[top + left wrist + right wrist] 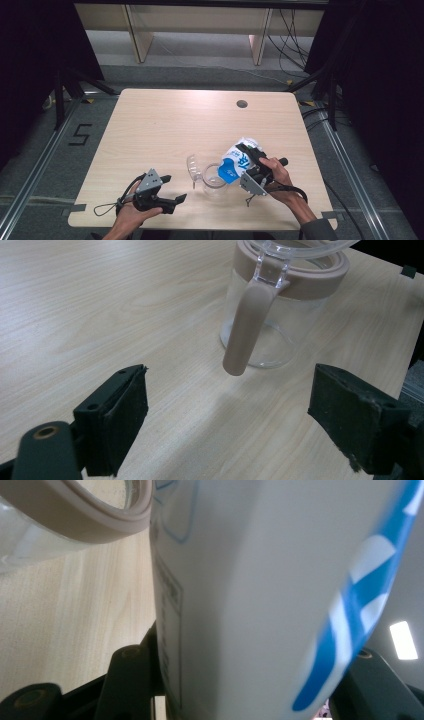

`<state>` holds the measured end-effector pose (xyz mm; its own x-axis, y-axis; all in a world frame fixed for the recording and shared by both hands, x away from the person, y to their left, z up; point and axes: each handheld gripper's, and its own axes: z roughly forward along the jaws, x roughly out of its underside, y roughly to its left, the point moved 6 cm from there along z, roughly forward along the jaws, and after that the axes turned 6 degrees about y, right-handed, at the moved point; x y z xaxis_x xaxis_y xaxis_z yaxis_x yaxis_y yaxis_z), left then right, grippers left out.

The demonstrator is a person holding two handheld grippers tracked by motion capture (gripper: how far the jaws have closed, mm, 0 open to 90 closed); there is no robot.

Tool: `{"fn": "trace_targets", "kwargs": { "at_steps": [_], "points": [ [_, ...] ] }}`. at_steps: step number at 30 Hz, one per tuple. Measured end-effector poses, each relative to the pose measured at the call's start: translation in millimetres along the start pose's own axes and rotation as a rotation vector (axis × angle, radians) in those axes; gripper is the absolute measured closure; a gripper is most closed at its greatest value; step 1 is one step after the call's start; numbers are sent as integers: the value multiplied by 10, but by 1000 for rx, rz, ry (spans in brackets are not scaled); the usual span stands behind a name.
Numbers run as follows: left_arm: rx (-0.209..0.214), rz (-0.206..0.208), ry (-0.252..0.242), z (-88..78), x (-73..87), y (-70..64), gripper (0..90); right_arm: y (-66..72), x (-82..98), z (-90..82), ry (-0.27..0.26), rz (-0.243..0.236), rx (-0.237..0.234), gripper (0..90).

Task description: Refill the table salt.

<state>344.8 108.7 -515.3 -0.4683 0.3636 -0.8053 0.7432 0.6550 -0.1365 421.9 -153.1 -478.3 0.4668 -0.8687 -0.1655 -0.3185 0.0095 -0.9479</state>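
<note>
Right gripper (248, 156) clamps a tilted blue-and-white carton (237, 163) over a clear jug (215, 179); left gripper (171, 189) rests apart.

The light wood surface (165, 125) has rounded corners and a small round hole (242, 104) near its far edge, right of the middle. It stands on a grey floor (50, 165) where a black "5" (80, 134) is marked off to the left. Beyond it, pale wooden furniture legs (137, 35) rise, and dark cables (292, 45) trail over the floor at the far right.
</note>
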Motion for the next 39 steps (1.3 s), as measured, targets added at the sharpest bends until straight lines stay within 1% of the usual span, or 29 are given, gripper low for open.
{"fn": "trace_targets", "kwargs": {
  "at_steps": [1, 2, 3, 4, 5, 6, 7, 8, 9, 10, 12, 14, 16, 17, 18, 19, 21, 22, 26, 27, 29, 30, 31, 32, 33, 36, 37, 38, 39],
  "points": [
    [2, 4, 0, 1, -1, 1, 152, -2, 7, -9, 12, -2, 0, 485],
    [2, 5, 0, 1, -1, 2, 152, -12, 18, -32, 37, -8, 6, 485],
    [0, 2, 0, 0, -1, 1, 152, -4, 18, -31, 36, -4, 8, 485],
    [1, 2, 0, 0, -1, 1, 152, 44, 29, -31, 42, 60, 2, 485],
    [3, 2, 0, 2, 0, -1, 152, 56, 29, -32, 46, 63, -8, 485],
    [3, 3, 0, 2, 0, -1, 152, 55, 23, -30, 40, 58, -8, 485],
    [3, 4, 2, 0, 1, -1, 152, 47, 19, -33, 45, 40, -5, 485],
    [8, 4, -1, 2, 0, -1, 152, 31, 10, -26, 37, 17, 11, 485],
    [7, 4, -2, 2, -1, 0, 152, 45, 13, -32, 46, 28, 7, 488],
    [-1, 1, 0, -1, 0, 1, 152, 48, 10, -29, 43, 29, 8, 489],
    [4, 1, -1, 1, -1, -1, 152, 52, 9, -30, 45, 30, 6, 489],
    [8, 1, -2, 2, -1, -3, 152, 1, -11, -21, 31, -49, 13, 489],
    [1, 1, 0, 1, 0, -1, 152, 3, -12, -22, 32, -46, 18, 489],
    [2, 5, 0, 1, -1, 2, 152, 47, 5, -31, 55, 4, 1, 490],
    [2, 4, 0, 0, -1, 0, 152, 42, -3, -24, 37, 1, 23, 490],
    [9, 6, 0, 1, 0, 0, 152, 43, -2, -26, 40, 1, 25, 491],
    [2, 1, 2, -1, 1, -2, 152, 49, 1, -27, 48, -6, 23, 492],
    [3, 2, 2, 0, 1, -3, 152, 42, -2, -23, 43, -18, 24, 492],
    [4, 4, -5, 5, -1, -6, 152, 58, 16, -27, 62, -8, 21, 492],
    [4, 5, -5, 6, -2, -6, 152, 56, 16, -27, 61, -13, 23, 492],
    [4, 6, -5, 4, -1, -5, 152, 41, 10, -28, 65, -43, 23, 492],
    [1, 6, 3, 0, 1, -4, 152, 45, 11, -31, 68, -33, 21, 492],
    [1, 4, 3, 0, 1, -4, 152, 1, -11, -21, 44, -88, 46, 492],
    [4, 3, -5, 4, -1, -5, 152, 1, -14, -21, 44, -91, 45, 492],
    [3, 6, -4, 4, -1, -5, 152, 45, 0, -25, 61, -48, 27, 493],
    [8, 10, -5, 5, -2, -6, 152, 44, 2, -34, 68, -42, 39, 494],
    [7, 8, -6, 5, -3, -5, 152, 25, -2, -37, 67, -60, 42, 494],
    [7, 5, -6, 4, -2, -3, 153, 24, -2, -34, 63, -58, 37, 494],
    [2, 4, -3, 0, -2, 1, 152, 46, 9, -46, 77, -24, 39, 494]
  ]
}}
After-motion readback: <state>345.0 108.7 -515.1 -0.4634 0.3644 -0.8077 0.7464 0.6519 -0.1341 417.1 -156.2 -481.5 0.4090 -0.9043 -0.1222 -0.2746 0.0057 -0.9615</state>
